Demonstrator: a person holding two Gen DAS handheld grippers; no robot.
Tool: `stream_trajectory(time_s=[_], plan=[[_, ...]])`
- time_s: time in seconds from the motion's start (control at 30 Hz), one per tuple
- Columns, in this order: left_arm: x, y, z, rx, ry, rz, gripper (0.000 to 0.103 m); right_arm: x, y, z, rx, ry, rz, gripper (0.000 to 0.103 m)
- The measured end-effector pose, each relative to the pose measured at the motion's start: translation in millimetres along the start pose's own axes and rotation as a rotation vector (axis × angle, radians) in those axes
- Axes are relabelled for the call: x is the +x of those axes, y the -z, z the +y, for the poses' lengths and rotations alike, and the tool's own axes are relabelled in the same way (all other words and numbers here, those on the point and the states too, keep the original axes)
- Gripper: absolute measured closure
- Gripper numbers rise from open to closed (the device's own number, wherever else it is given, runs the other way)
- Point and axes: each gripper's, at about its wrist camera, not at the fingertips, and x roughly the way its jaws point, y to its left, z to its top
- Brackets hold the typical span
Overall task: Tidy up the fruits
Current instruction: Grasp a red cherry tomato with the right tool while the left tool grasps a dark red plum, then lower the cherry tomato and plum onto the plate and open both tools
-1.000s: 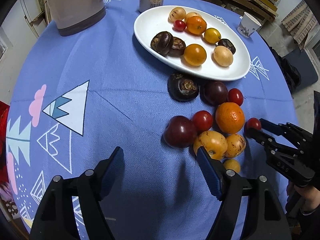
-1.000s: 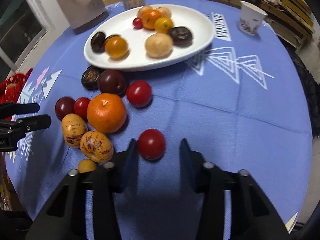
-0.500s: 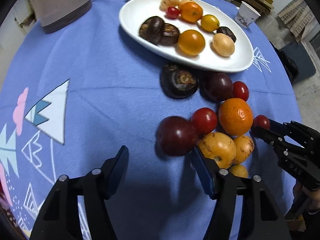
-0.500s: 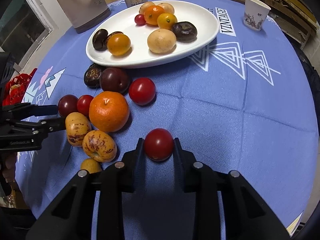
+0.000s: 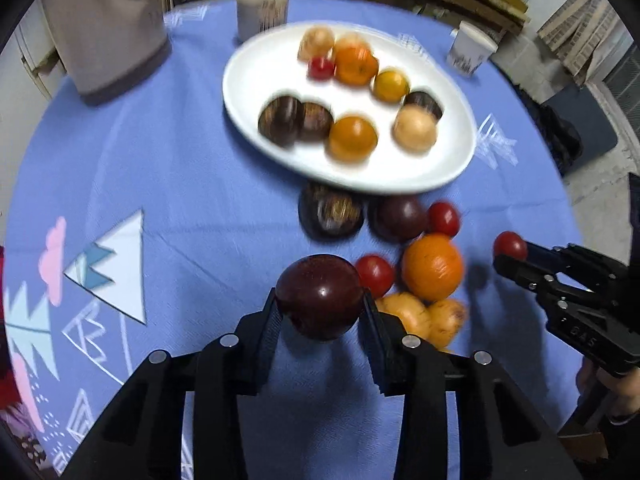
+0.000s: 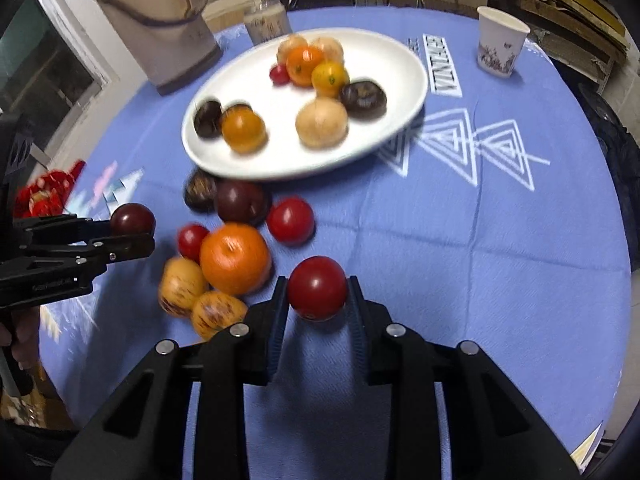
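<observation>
Holding a dark plum [image 5: 320, 296] in your left tool [image 5: 320, 316] and a red tomato [image 6: 317, 287] in your right tool [image 6: 318, 304], you have both up above the desk [image 6: 500, 240]. Squeeze softly, carry them to the white plate [image 5: 256, 80], and set them in bare spots so nothing rolls.

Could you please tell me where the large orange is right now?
The large orange sits on the blue tablecloth below the white plate, left of centre in the right wrist view, among the loose fruit.
</observation>
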Motion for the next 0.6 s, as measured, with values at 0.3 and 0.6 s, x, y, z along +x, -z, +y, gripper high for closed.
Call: stream_trajectory(time_s=[0.3,0.6], plan=[[-30.9,-30.0,-8.5,-0.004,0.012,-0.097,0.064,-32.9,-36.6,10.0,-0.014,-0.053,-0.092,0.075],[-22.2,-78.7,-28.9,0.034,0.030,-0.139,0.064,-22.2,-81.2,10.9,-0.041,-0.037,-0.136,0.075]])
